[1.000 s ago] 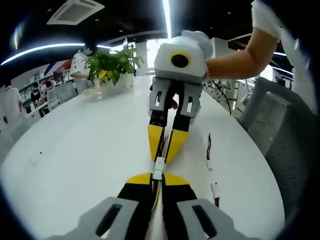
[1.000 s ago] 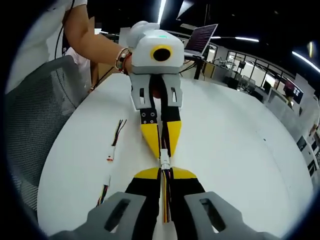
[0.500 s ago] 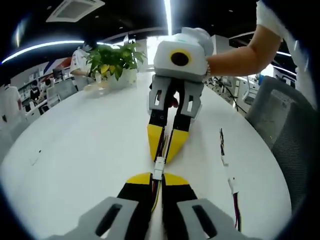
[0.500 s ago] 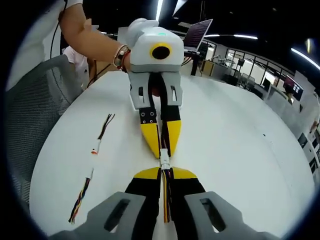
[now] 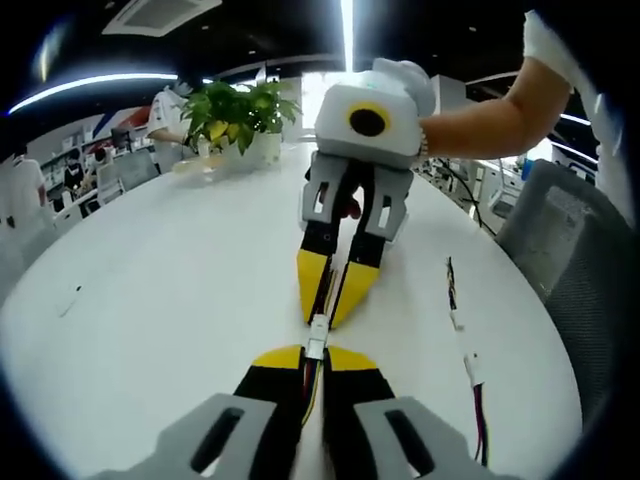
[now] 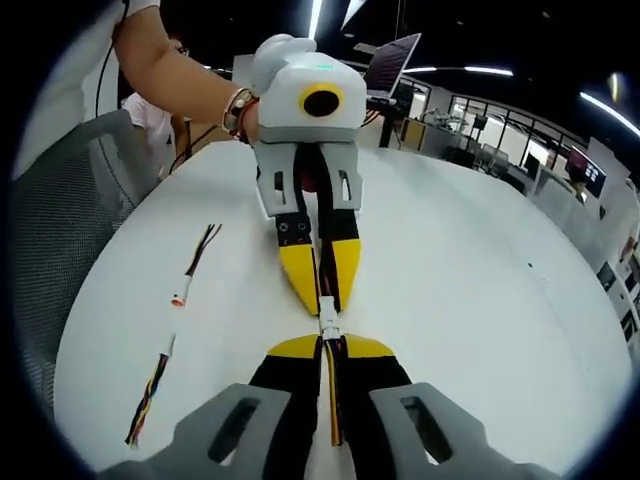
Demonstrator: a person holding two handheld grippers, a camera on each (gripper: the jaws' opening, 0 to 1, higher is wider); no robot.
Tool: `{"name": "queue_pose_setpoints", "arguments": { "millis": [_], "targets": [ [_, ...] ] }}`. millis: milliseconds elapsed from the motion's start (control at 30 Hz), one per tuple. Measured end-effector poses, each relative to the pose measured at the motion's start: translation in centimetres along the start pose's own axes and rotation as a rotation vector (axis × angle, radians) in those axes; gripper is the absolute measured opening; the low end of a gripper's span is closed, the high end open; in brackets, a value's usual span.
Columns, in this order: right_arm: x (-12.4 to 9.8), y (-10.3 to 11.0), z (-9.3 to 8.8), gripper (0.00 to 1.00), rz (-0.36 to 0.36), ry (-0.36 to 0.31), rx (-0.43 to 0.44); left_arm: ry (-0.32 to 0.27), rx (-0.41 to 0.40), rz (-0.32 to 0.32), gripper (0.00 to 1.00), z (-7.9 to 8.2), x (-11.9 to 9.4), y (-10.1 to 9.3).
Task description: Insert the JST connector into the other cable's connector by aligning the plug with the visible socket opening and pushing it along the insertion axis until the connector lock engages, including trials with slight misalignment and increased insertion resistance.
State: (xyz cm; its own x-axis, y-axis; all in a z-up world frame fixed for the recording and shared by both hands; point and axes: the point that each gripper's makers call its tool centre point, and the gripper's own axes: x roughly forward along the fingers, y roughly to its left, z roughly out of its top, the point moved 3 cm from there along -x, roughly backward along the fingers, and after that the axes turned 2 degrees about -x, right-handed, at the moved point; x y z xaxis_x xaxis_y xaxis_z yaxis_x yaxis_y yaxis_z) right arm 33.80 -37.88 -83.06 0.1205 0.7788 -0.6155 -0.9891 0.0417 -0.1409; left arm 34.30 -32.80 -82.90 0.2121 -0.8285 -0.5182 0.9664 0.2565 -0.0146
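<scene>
The left gripper (image 5: 314, 362) and the right gripper (image 6: 327, 350) meet nose to nose low over the white table (image 5: 180, 290), each clamped shut on its own bundle of wires. Between the yellow tips sits the small white connector (image 5: 317, 337), the two halves touching in line. A spare cable (image 6: 175, 330) lies loose beside them, and a potted plant (image 5: 238, 115) stands at the far edge.

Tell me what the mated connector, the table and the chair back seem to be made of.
Connector: white, likely moulded plastic, matte with crisp edges. Table: smooth white top, probably laminate; it shows soft sheen and no grain. Chair back: grey mesh, an open weave you can see through.
</scene>
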Motion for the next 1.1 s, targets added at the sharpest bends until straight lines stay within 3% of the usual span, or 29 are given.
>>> {"name": "queue_pose_setpoints", "arguments": {
  "millis": [733, 1100],
  "targets": [
    [-0.17, -0.04, -0.21, 0.06, -0.001, -0.007, 0.029, -0.004, -0.024, -0.007, 0.01, -0.24, -0.23, 0.07],
    [-0.39, -0.15, -0.31, 0.11, -0.018, 0.006, 0.053, 0.016, -0.013, 0.037, 0.10, -0.27, -0.54, 0.61]
  ]
}}
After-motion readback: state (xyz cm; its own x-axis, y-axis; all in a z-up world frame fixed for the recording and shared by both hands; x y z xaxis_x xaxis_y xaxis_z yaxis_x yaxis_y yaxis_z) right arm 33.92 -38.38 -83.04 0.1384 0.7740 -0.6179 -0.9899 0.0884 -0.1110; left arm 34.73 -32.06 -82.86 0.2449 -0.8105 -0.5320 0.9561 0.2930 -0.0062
